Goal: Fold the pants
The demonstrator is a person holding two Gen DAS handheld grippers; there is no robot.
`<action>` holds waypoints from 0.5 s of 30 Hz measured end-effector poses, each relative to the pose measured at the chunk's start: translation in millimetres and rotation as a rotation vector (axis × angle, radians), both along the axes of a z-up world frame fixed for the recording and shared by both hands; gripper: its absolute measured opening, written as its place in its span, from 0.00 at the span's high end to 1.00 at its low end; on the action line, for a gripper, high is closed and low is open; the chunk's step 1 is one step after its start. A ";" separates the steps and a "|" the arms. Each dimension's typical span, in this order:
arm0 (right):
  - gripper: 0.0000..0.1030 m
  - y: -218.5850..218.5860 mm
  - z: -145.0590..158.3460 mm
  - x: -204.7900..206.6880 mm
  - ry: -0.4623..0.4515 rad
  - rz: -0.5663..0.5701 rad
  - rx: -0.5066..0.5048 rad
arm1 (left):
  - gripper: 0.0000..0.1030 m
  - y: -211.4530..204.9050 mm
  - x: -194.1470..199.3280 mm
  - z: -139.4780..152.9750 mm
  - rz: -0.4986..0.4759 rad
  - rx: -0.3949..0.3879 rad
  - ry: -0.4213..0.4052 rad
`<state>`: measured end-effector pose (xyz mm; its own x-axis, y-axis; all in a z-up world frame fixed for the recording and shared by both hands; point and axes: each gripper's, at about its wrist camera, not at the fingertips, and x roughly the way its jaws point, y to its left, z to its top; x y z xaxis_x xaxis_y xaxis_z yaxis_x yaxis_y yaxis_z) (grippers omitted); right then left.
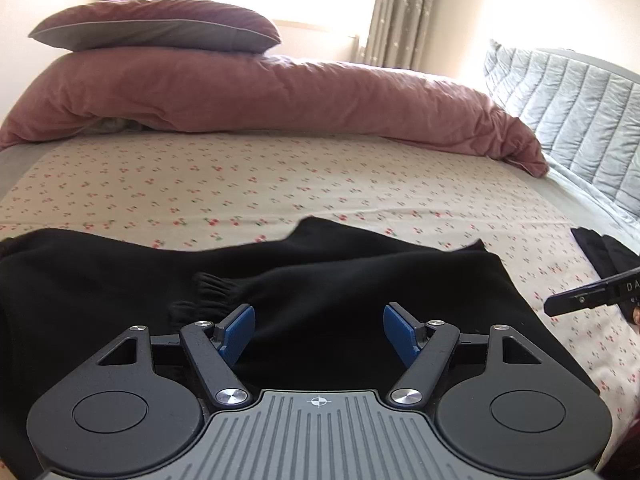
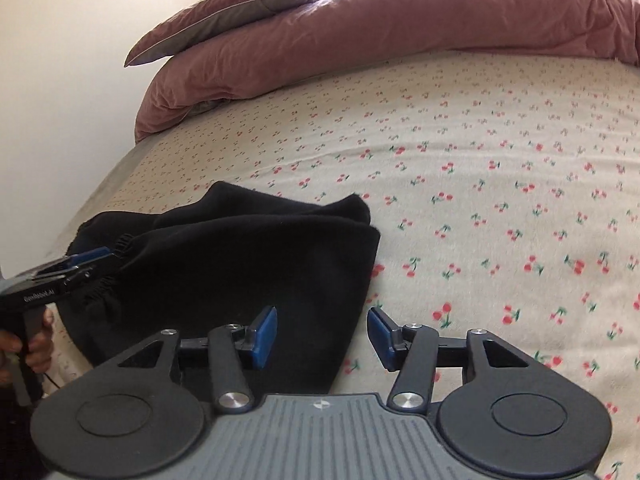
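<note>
Left gripper: our fingers are spread, blue pads clear of the cloth, nothing pinched. They hang just above the near part of the black pants.

Right gripper: fingers also spread and empty, parked over the pants' right edge, one pad above cloth, the other above the cherry-print sheet.

The pants lie as a folded stack on the near side of the bed, elastic waistband bunched on top just left of our left fingers.

Our read: a fold has been laid and let go. The next move calls for a fresh pinch on an edge, both layers caught, or for smoothing the stack.

Far side: pink duvet, a pillow on it.

Writing: the left gripper's body reads roughly "GenRobot.AI" in the right view; the right one shows "DA", rest cut off.
</note>
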<state>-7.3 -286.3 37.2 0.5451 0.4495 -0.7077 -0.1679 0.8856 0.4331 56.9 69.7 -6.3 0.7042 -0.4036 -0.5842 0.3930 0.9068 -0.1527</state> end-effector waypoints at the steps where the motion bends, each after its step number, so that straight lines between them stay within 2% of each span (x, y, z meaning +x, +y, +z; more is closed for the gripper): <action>1: 0.49 -0.1 -1.9 -3.4 0.020 0.004 0.031 | 0.30 -6.5 -4.1 -3.7 -0.027 -0.001 0.017; 5: 0.47 5.7 -10.3 -15.3 0.078 0.035 0.089 | 0.30 -29.5 -16.3 -19.1 -0.135 0.041 0.058; 8: 0.47 13.8 -15.5 -24.4 0.095 0.091 0.024 | 0.28 -40.2 -23.3 -33.0 -0.209 0.115 0.078; 9: 0.47 17.7 -18.9 -28.4 0.101 0.128 -0.009 | 0.27 -42.9 -29.2 -37.9 -0.233 0.156 0.050; 11: 0.47 23.7 -19.8 -40.2 0.046 0.218 -0.085 | 0.26 -45.5 -38.9 -42.5 -0.282 0.228 -0.002; 13: 0.47 27.9 -18.7 -47.3 0.013 0.270 -0.145 | 0.26 -41.6 -39.7 -40.2 -0.288 0.216 0.018; 15: 0.46 25.6 -17.1 -50.7 0.031 0.276 -0.140 | 0.26 -35.7 -38.5 -35.0 -0.293 0.193 0.039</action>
<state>-58.0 -260.8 20.0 0.3930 0.4748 -0.7875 -0.3993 0.8595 0.3190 18.4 34.0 -41.3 0.5503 -0.4647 -0.6937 0.6379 0.7700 -0.0098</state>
